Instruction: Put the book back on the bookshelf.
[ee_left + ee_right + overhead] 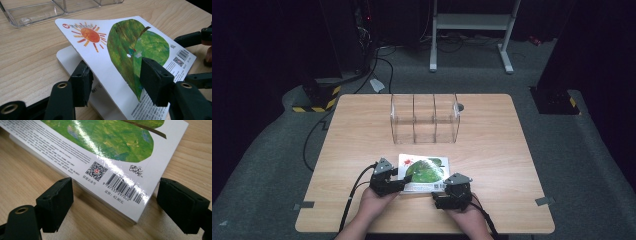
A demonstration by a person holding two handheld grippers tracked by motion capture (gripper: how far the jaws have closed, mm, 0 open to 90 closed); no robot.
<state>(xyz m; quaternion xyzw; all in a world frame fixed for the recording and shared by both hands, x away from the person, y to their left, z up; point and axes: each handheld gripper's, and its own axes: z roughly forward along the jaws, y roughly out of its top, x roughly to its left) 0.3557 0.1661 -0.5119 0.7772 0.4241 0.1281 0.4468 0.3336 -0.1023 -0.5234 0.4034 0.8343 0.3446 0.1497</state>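
Two hand-held grippers work at the near edge of a pale wood-grain counter (362, 130), the biggest thing in view. Behind the work stands a clear plastic organiser box with three compartments (425, 119), well apart from the grippers. Nearer the person lies the thin white picture book with a green leaf and an orange sun on its glossy cover (424, 172), flat on the counter between the two hands. The left hand-held gripper (113, 80) straddles the cover's near edge: one jaw sits under the lifted, curling cover, the other on top, with daylight around the sheet, so it looks spread rather than clamped. The right hand-held gripper (115, 202) is spread wide at the barcode corner, touching nothing. The step in hand seems to be opening the cover. Next, the left jaws would need to close on the cover and swing it over, while the right steadies the pages beneath.
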